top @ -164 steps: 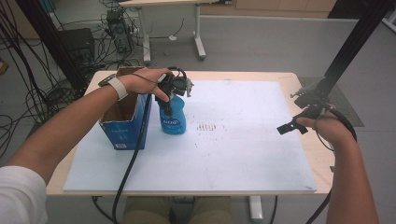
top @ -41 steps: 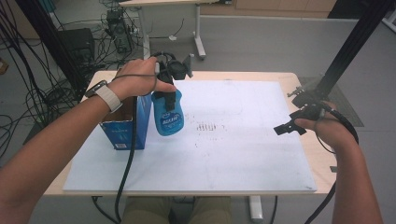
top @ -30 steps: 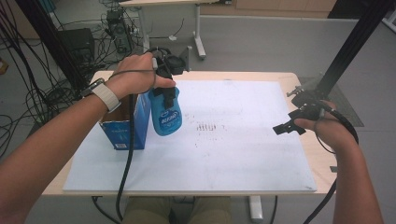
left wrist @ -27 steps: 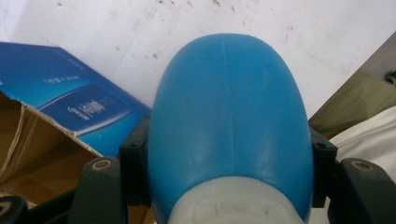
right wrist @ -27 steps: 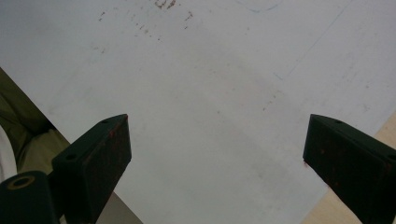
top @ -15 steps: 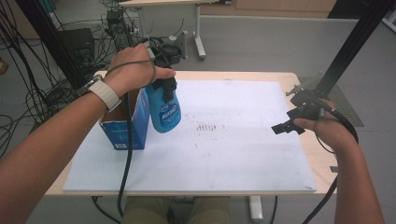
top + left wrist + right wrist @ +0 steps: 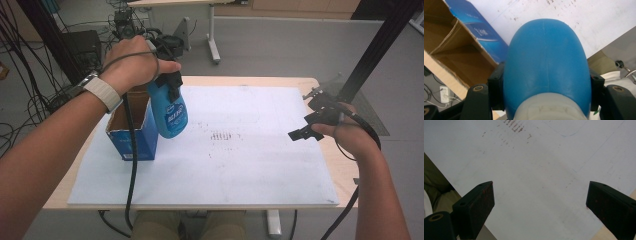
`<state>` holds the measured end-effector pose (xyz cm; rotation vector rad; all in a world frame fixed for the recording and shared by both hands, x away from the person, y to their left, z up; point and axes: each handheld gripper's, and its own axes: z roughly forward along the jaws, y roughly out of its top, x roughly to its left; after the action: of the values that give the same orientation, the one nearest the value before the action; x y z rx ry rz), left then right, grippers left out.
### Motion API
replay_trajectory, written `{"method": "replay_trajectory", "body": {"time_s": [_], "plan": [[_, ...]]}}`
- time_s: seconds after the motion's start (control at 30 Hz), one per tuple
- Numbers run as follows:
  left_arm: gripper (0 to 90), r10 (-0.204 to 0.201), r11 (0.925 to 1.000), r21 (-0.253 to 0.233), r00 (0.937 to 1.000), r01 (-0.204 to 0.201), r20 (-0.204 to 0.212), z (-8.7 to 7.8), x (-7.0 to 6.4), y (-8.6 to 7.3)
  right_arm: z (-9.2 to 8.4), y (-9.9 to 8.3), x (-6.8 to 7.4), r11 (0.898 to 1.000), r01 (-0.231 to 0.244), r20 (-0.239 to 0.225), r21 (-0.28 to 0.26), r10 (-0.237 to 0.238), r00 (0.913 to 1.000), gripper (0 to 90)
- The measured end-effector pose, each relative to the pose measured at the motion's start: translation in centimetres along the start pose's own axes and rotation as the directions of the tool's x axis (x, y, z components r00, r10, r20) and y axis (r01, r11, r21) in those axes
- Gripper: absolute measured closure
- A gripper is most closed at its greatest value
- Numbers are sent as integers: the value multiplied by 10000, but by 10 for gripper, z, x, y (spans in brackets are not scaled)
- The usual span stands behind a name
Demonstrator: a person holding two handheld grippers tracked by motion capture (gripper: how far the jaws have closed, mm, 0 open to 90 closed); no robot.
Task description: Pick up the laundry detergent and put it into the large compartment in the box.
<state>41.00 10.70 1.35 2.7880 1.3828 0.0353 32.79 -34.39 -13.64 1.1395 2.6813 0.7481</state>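
A blue plastic bottle with a pale neck hangs tilted in the air just right of an open blue cardboard box. My left gripper is shut on the bottle's upper body. In the left gripper view the bottle sits squeezed between both black jaws, with the box's brown inside below it to the left. My right gripper hovers open over the table's right edge. In the right gripper view its jaws stand wide apart with nothing between them.
A large white sheet with faint dark marks at its middle covers the wooden table. A black post rises at the far right. Cables and another table's legs lie on the floor behind.
My left hand has lifted the blue bottle off the sheet, up beside the box's top. The right hand has stayed where it was.
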Motion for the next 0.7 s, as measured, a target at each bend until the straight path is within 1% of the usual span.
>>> {"method": "replay_trajectory", "body": {"time_s": [0.03, 0.13, 0.17, 0.23, 0.3, 0.33, 0.37, 0.4, 0.43, 0.5, 0.53, 0.57, 0.67, 0.7], "plan": [[377, -163, 9999, 1, 9999, 163, 17, -3, 2, -2, 1, 1, 0, 10000, 33, -4, -27, -33, 10000, 79], [377, -352, 9993, 84, 9994, 352, -13, -8, 6, -4, 2, 3, 0, 10000, 72, -35, -20, -72, 10000, 79], [376, -490, 9988, 21, 9988, 490, 27, -9, 7, -6, 2, 4, 0, 10000, 93, -38, -16, -93, 9999, 79], [376, -608, 9981, 28, 9981, 608, 53, -12, 10, -7, 2, 5, 0, 9999, 130, -57, -32, -130, 9999, 79], [372, -799, 9968, -37, 9966, 800, 213, -13, 14, -10, 3, 7, 0, 9998, 191, -64, -31, -191, 9998, 80], [370, -821, 9966, 1, 9964, 821, 198, -14, 14, -10, 3, 7, 0, 9998, 209, -82, -58, -210, 9997, 80], [370, -931, 9957, -13, 9956, 931, 108, -15, 14, -11, 3, 7, 1, 9997, 222, -93, -62, -223, 9997, 80], [371, -931, 9957, -13, 9956, 931, 108, -15, 14, -11, 3, 7, 1, 9997, 222, -93, -62, -223, 9997, 80], [372, -999, 9949, 113, 9950, 1000, -59, -16, 13, -9, 4, 8, 0, 9996, 260, -117, -77, -260, 9996, 80], [372, -1127, 9936, -94, 9934, 1125, -207, -18, 11, -12, 5, 7, -1, 9996, 282, -140, -100, -284, 9995, 79], [373, -1192, 9929, -20, 9926, 1191, -250, -18, 12, -11, 6, 7, -2, 9995, 294, -165, -117, -296, 9994, 80], [373, -1188, 9929, 2, 9925, 1189, -272, -18, 12, -11, 7, 8, -2, 9995, 289, -193, -104, -291, 9994, 80], [373, -1377, 9905, -11, 9902, 1377, -224, -20, 15, -12, 8, 7, -5, 9994, 300, -234, -143, -303, 9993, 80], [373, -1460, 9892, -149, 9890, 1457, -239, -22, 16, -14, 9, 7, -6, 9994, 313, -247, -144, -316, 9992, 80]]}}
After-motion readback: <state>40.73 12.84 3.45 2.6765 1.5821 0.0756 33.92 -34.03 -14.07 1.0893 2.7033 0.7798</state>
